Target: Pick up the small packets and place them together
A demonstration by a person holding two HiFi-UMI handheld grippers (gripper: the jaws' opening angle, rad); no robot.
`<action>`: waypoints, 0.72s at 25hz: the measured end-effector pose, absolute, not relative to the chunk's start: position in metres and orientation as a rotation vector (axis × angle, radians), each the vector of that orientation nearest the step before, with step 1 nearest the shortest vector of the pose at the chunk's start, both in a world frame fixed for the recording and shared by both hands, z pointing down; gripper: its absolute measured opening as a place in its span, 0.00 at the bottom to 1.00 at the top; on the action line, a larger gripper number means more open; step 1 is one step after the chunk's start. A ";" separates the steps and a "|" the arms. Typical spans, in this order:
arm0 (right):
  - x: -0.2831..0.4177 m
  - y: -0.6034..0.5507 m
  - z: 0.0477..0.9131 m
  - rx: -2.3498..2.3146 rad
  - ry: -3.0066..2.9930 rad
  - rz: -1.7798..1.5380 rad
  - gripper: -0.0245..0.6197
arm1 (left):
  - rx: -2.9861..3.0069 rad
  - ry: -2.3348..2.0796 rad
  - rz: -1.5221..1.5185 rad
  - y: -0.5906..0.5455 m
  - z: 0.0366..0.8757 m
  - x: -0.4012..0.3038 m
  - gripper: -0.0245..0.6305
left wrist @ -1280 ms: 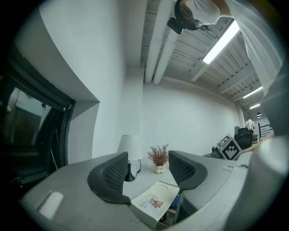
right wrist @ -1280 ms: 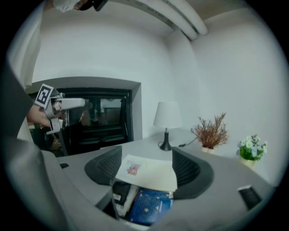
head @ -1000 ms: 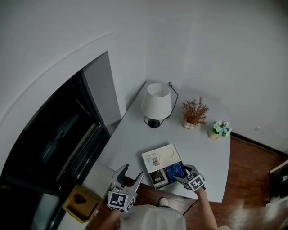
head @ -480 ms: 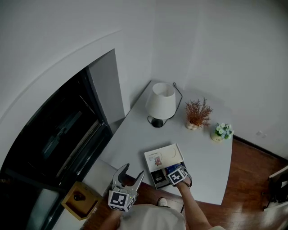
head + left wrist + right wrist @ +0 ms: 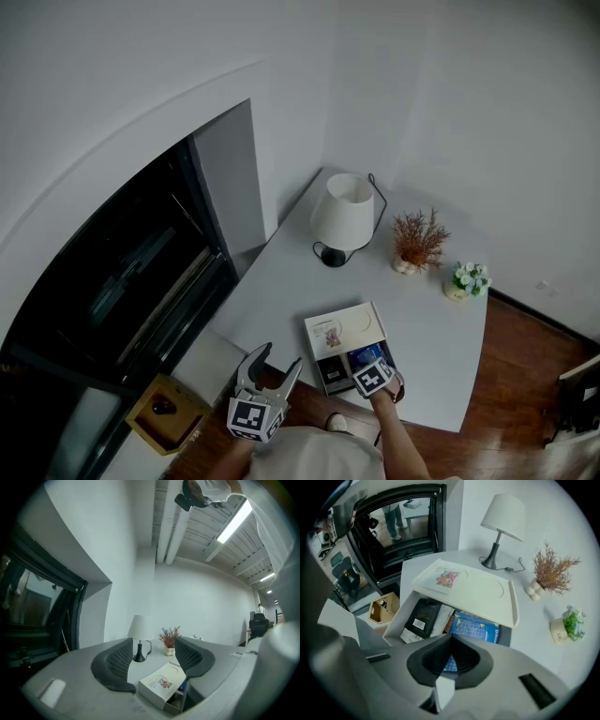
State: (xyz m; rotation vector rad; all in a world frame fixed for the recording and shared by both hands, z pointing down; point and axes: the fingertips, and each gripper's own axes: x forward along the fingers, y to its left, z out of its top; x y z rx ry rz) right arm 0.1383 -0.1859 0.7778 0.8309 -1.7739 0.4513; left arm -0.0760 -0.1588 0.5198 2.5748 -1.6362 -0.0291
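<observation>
A white box [image 5: 345,326] lies on the grey table [image 5: 281,281] with its tray slid open toward me. In the tray lie a black packet [image 5: 333,370] [image 5: 423,616] and a blue packet [image 5: 366,354] [image 5: 476,626]. My right gripper [image 5: 368,364] [image 5: 450,638] reaches into the tray from the near side. Its jaws are shut, pinching the near edge of the blue packet. Blue shows through the hollow between them. My left gripper [image 5: 275,360] [image 5: 151,660] hangs open and empty, off the table's near left edge, pointing at the white box [image 5: 161,686].
A white lamp [image 5: 342,217], a vase of dried twigs [image 5: 415,242] and a small flower pot [image 5: 466,279] stand along the table's far side. A wooden box [image 5: 164,412] sits on the floor at left, below a dark glass opening [image 5: 122,281].
My right gripper has moved left from the tray's right corner to over the blue packet. The left gripper has stayed put.
</observation>
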 end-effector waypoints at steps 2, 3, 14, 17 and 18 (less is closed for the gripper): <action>0.142 -0.186 0.759 0.858 -1.809 0.426 0.05 | 2.576 -1.632 -0.035 -0.159 0.520 -0.075 0.46; 0.145 -0.186 0.749 0.868 -1.824 0.408 0.05 | 2.575 -1.630 -0.040 -0.160 0.520 -0.074 0.46; 0.168 -0.207 0.635 0.943 -1.949 0.005 0.05 | 2.589 -1.606 -0.054 -0.164 0.519 -0.068 0.46; 0.150 -0.238 0.621 0.895 -1.963 -0.282 0.05 | 2.603 -1.589 -0.050 -0.163 0.519 -0.063 0.45; 0.143 -0.247 0.623 0.874 -1.974 -0.338 0.05 | 2.609 -1.583 -0.048 -0.163 0.519 -0.061 0.45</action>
